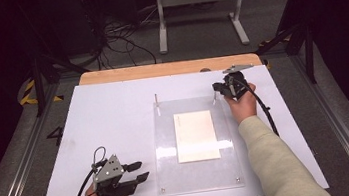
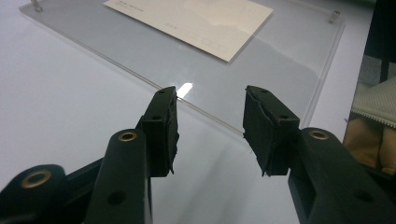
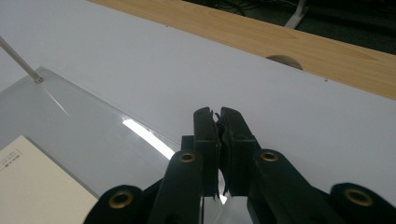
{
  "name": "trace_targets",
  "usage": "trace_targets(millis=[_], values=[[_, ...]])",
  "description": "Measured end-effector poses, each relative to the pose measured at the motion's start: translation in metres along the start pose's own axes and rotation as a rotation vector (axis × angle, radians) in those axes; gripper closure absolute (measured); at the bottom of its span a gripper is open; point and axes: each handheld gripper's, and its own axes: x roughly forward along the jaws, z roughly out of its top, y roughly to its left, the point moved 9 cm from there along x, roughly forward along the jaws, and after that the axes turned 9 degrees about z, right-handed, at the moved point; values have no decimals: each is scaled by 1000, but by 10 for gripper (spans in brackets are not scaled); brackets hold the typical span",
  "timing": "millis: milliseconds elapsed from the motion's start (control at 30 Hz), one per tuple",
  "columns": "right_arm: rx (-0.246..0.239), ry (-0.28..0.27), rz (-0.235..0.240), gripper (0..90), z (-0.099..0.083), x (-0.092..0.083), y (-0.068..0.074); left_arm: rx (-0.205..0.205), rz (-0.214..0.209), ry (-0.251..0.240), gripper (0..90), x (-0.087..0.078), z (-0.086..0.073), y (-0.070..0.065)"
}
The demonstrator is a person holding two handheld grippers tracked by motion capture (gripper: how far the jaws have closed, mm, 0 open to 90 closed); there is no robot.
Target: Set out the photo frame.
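Right tool (image 1: pixel 219 89), jaws pressed together with nothing visible between them, sits at the far right corner of the clear acrylic sheet (image 1: pixel 169 174). Cream rectangular card (image 1: pixel 196 135) lies mid-sheet. Left tool (image 1: pixel 140 171), half-wide and empty, rests near the sheet's left edge; bare white surface (image 1: pixel 110 121) all round.

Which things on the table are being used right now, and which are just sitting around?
In use:
- clear acrylic sheet
- cream card lying on the sheet
- thin metal pin at the sheet's far right corner
- right gripper, shut beside that pin
- left gripper, open

Just there:
- white table board
- wooden edge
- metal stand on the floor
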Motion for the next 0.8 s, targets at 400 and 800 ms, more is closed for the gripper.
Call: trace_targets(millis=[400,800], values=[[52,22,45,858,6,7,-9,29,25,9,456,7,-1,2],[80,23,65,858,8,10,-13,209,98,-142,205,29,18,3]])
